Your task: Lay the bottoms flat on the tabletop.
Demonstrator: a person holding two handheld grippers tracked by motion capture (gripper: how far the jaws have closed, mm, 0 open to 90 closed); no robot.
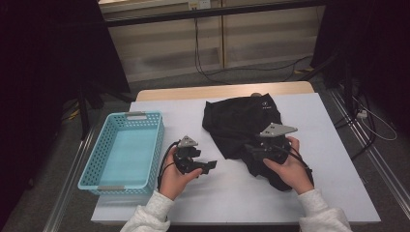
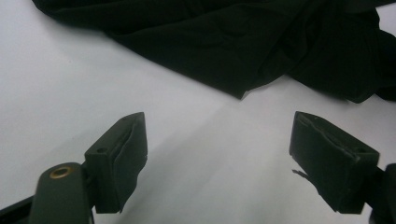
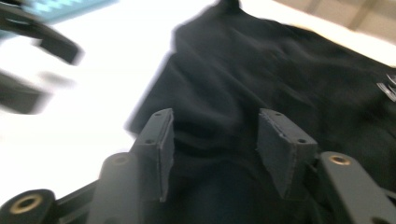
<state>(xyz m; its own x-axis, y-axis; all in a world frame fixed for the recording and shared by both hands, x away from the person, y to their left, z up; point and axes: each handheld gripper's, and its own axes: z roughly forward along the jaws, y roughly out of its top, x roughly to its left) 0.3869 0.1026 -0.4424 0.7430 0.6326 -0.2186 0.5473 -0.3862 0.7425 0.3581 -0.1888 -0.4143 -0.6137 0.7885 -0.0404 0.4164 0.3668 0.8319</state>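
On the table (image 1: 333, 193), the basket (image 1: 124, 152) sits at nine o'clock and the crumpled garment (image 1: 241, 121) at about two o'clock. The left gripper (image 1: 205, 166) lies between them; the right gripper (image 1: 251, 153) rests over the garment's near edge, at four o'clock.

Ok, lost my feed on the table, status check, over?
Left gripper open over bare table. Right gripper open above black garment, nothing pinched. Garment crumpled beside blue basket. Nothing in the way.
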